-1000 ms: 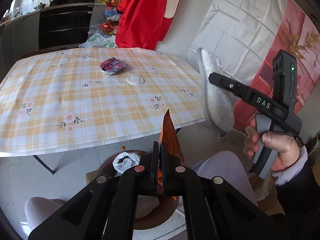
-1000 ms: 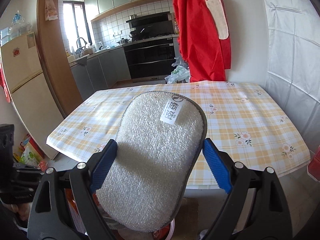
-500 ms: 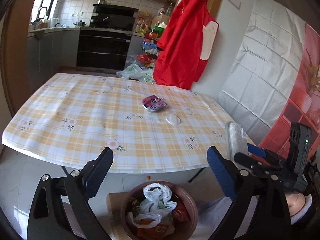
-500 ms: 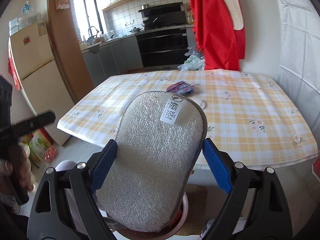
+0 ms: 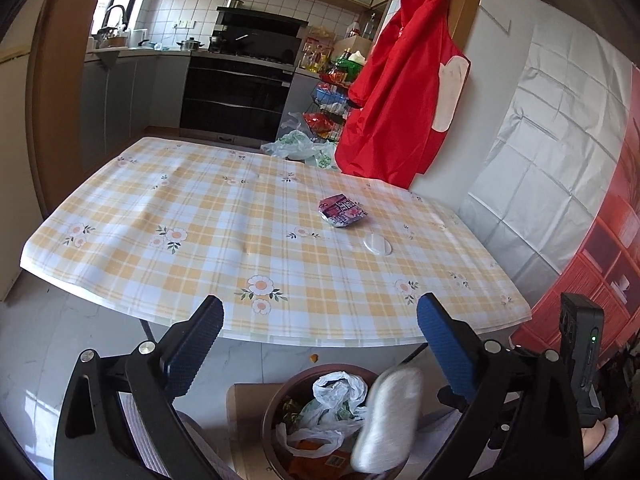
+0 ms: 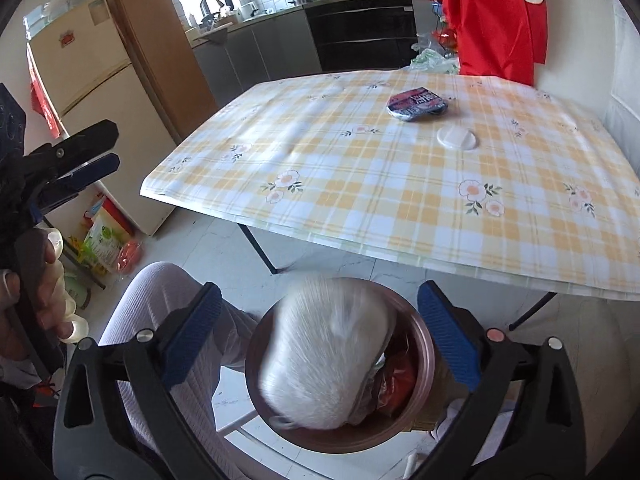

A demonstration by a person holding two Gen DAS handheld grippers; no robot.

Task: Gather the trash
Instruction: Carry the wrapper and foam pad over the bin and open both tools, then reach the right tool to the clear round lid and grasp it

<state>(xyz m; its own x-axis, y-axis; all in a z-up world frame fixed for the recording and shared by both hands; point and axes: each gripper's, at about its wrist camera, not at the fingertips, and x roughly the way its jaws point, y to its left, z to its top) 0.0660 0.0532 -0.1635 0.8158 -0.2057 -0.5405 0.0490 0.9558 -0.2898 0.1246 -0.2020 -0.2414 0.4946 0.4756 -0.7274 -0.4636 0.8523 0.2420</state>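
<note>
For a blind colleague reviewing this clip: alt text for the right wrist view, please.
A blurred white padded insole drops from the opening right gripper into a brown trash bin. Beyond, a checked table holds a crumpled wrapper and white lid.

- Table in yellow-checked floral cloth, beyond the jaws.
- Black oven, white-tiled wall farther back.
- Pale marble floor beneath.

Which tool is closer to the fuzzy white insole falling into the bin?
Right. The right tool, jaws opening, brackets the blurred white fuzzy insole directly above the round brown bin. The left tool sits off beside it, open and empty.
</note>
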